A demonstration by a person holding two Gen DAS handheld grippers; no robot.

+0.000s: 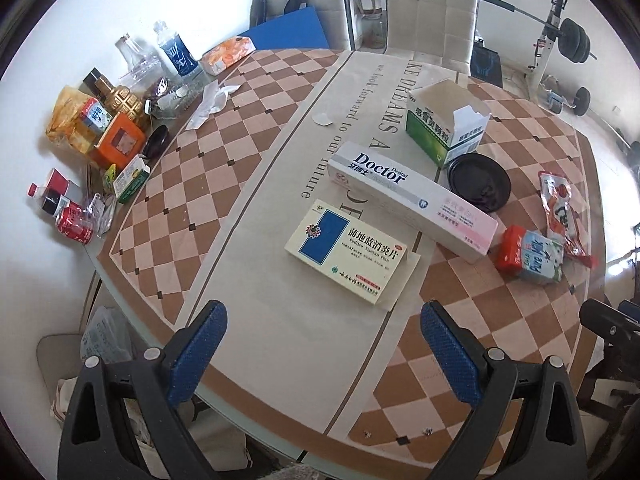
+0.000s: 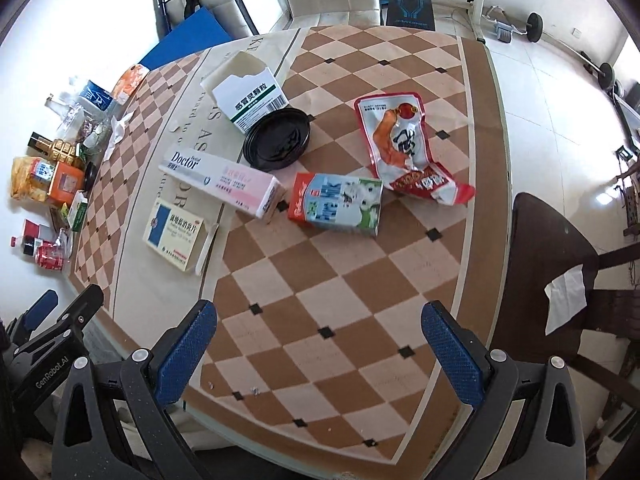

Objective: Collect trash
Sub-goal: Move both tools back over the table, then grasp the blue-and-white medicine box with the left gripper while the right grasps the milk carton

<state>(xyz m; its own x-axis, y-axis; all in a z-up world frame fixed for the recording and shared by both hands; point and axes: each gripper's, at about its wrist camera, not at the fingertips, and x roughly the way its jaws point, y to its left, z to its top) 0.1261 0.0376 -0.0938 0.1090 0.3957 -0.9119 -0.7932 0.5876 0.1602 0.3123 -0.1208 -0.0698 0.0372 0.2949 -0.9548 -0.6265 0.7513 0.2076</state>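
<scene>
Trash lies on the checkered table [image 1: 224, 168]: a cream and blue medicine box [image 1: 346, 252] [image 2: 174, 230], a long Doctor toothpaste box [image 1: 412, 198] [image 2: 222, 178], an open green and white box [image 1: 446, 122] [image 2: 248, 94], a black round lid [image 1: 479, 182] [image 2: 278, 138], a milk carton [image 1: 530, 254] [image 2: 336, 204] and a red snack wrapper [image 1: 562, 210] [image 2: 404, 146]. My left gripper [image 1: 324, 352] is open above the near edge, in front of the medicine box. My right gripper [image 2: 320, 354] is open above the near edge, in front of the milk carton.
Bottles, a red can [image 1: 76, 224], an orange box [image 1: 118, 142] and packets crowd the table's left side. A crumpled tissue [image 1: 210, 102] lies near them. Chairs [image 1: 434, 16] stand behind the table. A dark wooden chair [image 2: 560, 264] with a tissue stands at right. Gym weights [image 1: 572, 44] stand at back right.
</scene>
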